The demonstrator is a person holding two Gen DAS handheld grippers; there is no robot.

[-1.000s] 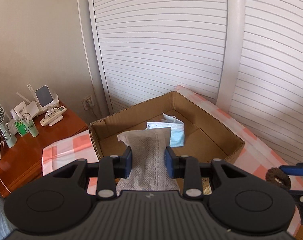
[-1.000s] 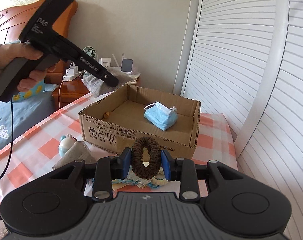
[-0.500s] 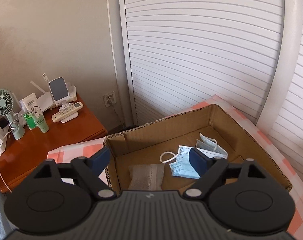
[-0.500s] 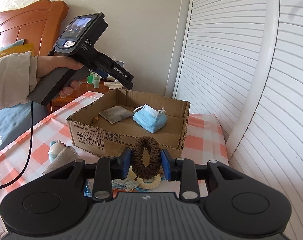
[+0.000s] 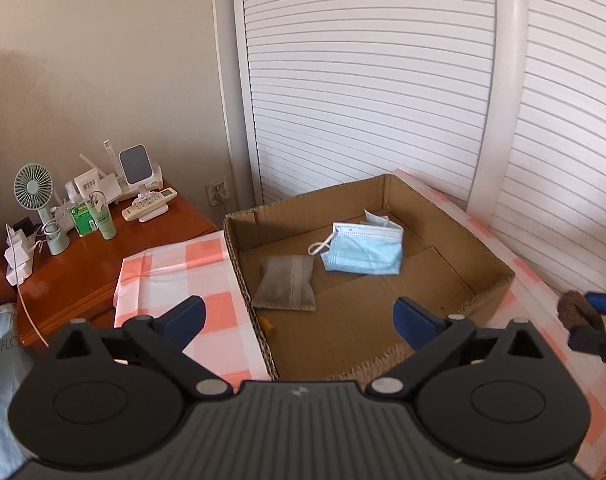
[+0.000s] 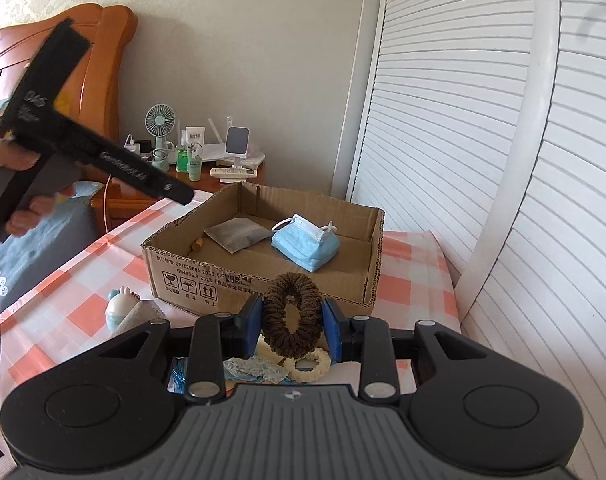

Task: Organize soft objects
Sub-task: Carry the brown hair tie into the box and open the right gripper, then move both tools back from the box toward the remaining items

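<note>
Both pouch (image 5: 285,283) dropped, left gripper (image 5: 299,316) opened — empty

Left gripper (image 5: 297,316) tilted down, jaws just been opening, now spread wide w/ nothing between them. Person's left hand (image 6: 17,176) wraps its grip. Right gripper (image 6: 291,322) angled down, jaws pinched on a brown scrunchie (image 6: 290,314).

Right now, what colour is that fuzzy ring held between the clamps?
Dark brown scrunchie, clearest in the right wrist view.
</note>
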